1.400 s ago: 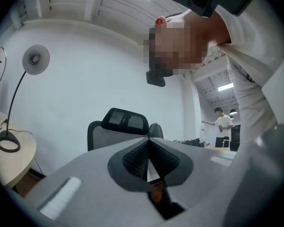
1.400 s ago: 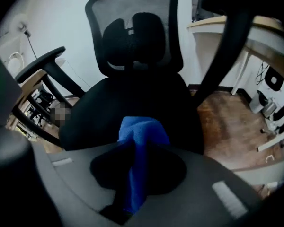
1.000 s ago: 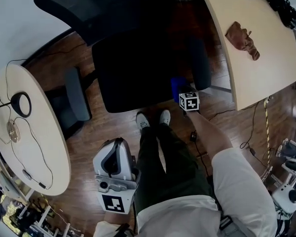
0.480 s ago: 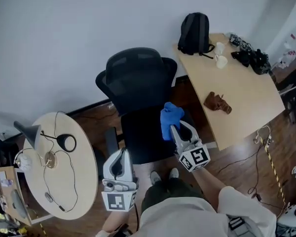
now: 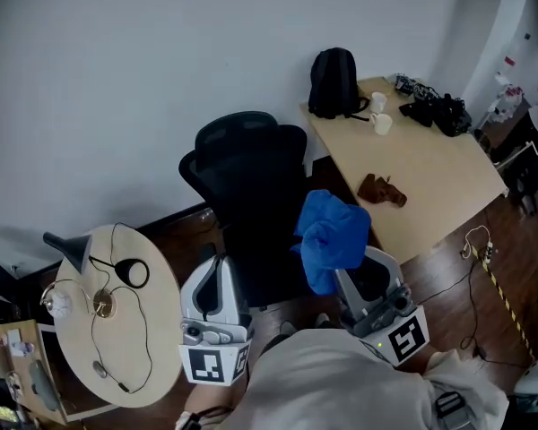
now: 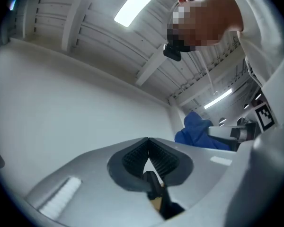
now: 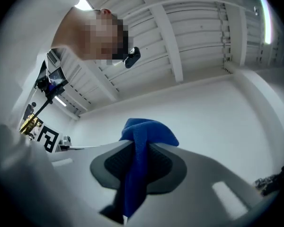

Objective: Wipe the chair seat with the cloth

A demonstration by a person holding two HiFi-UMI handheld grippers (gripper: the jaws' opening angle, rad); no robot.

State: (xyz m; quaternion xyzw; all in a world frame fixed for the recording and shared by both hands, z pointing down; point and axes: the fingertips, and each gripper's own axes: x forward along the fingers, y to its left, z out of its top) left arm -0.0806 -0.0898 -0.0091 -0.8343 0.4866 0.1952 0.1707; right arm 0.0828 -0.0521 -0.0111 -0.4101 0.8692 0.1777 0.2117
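White wall point(image 5: 117, 79) behind, dark wood floor point(image 5: 190, 229) below, seen from steeply overhead. Blue cloth point(image 5: 332, 238) is up in the air, off the chair seat point(image 5: 267, 278). In the head view it overlaps the seat's right side and the near edge of the light wood worktop point(image 5: 430, 173).

Right hand-held gripper point(image 7: 137, 150) is clamped on the cloth. In the right gripper view the fabric is pinched between the ribbed pads, with a bunch puffing out above the tips and a strip hanging down between the jaws. Its marker cube point(image 5: 403, 337) sits low in the head view, near the person's torso.

Left hand-held gripper point(image 6: 148, 142) is closed with nothing in it. In the left gripper view the jaw tips meet, leaving only a narrow V-shaped gap below them. It is raised and pointing at the wall, beside the seat's left side in the head view and apart from the cloth. The left gripper view also catches the cloth off to the right, with the ceiling point(image 6: 109, 27) and its light strips above.

Black office chair point(image 5: 247, 173) has its backrest toward the wall. On the worktop are a black backpack point(image 5: 334, 83) at the far corner, two white mugs point(image 5: 377, 107) and a brown item point(image 5: 381, 189). A round worktop point(image 5: 130, 339) at the left carries cables point(image 5: 117, 285).
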